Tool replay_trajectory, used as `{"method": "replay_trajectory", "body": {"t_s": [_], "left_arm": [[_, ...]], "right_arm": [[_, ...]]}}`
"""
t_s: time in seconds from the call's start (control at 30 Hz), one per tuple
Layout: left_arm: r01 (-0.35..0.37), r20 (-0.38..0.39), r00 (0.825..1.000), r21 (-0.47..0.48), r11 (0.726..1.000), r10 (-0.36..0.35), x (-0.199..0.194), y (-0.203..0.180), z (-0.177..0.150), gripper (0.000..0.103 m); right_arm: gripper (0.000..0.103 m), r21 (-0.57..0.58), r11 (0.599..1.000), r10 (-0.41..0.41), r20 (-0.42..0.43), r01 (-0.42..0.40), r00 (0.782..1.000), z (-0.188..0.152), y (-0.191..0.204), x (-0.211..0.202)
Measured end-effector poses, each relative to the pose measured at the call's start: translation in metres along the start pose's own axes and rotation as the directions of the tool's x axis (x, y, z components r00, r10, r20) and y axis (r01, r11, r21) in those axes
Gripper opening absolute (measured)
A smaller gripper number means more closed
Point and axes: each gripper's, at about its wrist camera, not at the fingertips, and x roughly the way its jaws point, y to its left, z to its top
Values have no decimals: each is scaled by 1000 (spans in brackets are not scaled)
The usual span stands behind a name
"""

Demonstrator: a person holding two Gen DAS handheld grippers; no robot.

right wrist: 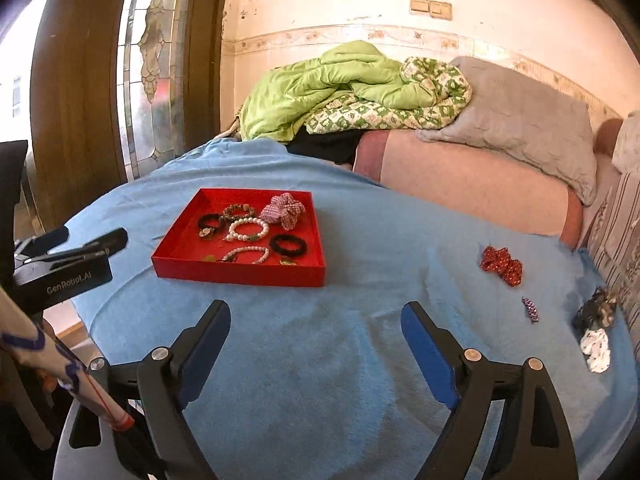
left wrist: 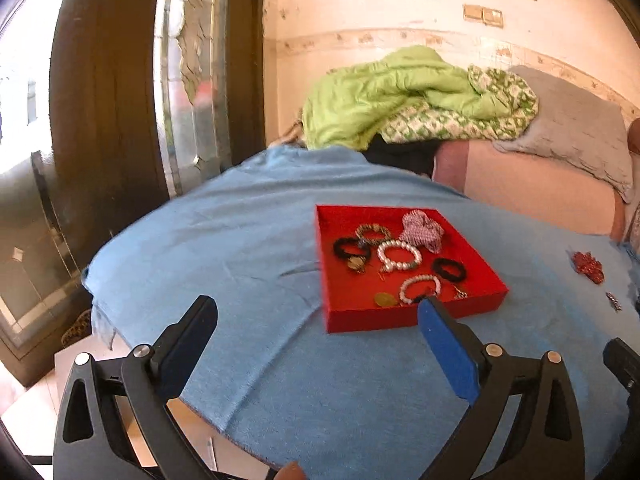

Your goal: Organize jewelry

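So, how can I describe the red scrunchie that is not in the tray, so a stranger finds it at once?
Start from the blue cloth covering the table and find the red tray. Look right of it, on the bare cloth: the red scrunchie lies there alone. It is bright red with pale dots, unlike the small purple clip and the black and white pieces nearer the edge.

A shallow red tray (right wrist: 240, 270) lies flat ahead and left of the right jaws, holding pearl bracelets (right wrist: 247, 230), black hair ties (right wrist: 288, 245) and a pink checked scrunchie (right wrist: 283, 209). To the jaws' right, loose on the cloth, lie a red scrunchie (right wrist: 502, 265), a small clip (right wrist: 530, 309), and what may be two more scrunchies (right wrist: 596, 330).
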Motion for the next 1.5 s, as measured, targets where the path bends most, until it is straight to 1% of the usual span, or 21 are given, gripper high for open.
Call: {"method": "replay_trajectory", "body": {"t_s": [0.07,0.17,0.2,0.27,0.33,0.4,0.57,0.67,0.87,1.07,1.5], "left_arm": [[-29,-8,1000,7,1000,29,5,-4,0,100],[-41,-59,997,26,999,42,15,-11,2,100],[-34,-64,997,31,999,36,17,-13,3,100],[-46,-68,997,39,998,48,21,-16,2,100],[-34,-70,997,44,998,37,25,-20,2,100],[-34,-65,997,77,996,39,27,-27,0,100],[-4,-76,997,149,989,15,30,-42,-3,100],[4,-79,997,163,987,9,31,-45,-5,100],[12,-84,996,156,988,1,30,-44,-4,100],[4,-93,996,142,990,9,31,-40,-3,100],[4,-100,995,146,989,11,31,-38,-4,100]], "right_arm": [[91,-14,1000,-15,-5,15,1000,-2,0,1],[91,-18,1000,-26,-13,25,1000,-4,-2,3],[91,-21,999,-29,-14,28,999,-3,-2,4],[93,-31,999,-36,-18,35,999,-4,-2,7],[93,-34,999,-44,-24,43,999,-5,-2,10],[94,-37,998,-56,-37,54,998,-5,-3,15],[94,-55,996,-73,-58,70,996,-7,-2,24],[94,-60,996,-77,-71,73,994,-9,0,28],[94,-85,993,-86,-82,79,993,-12,6,31],[94,-101,991,-95,-87,86,992,-14,10,33],[94,-109,990,-97,-92,87,991,-14,12,33]]}}
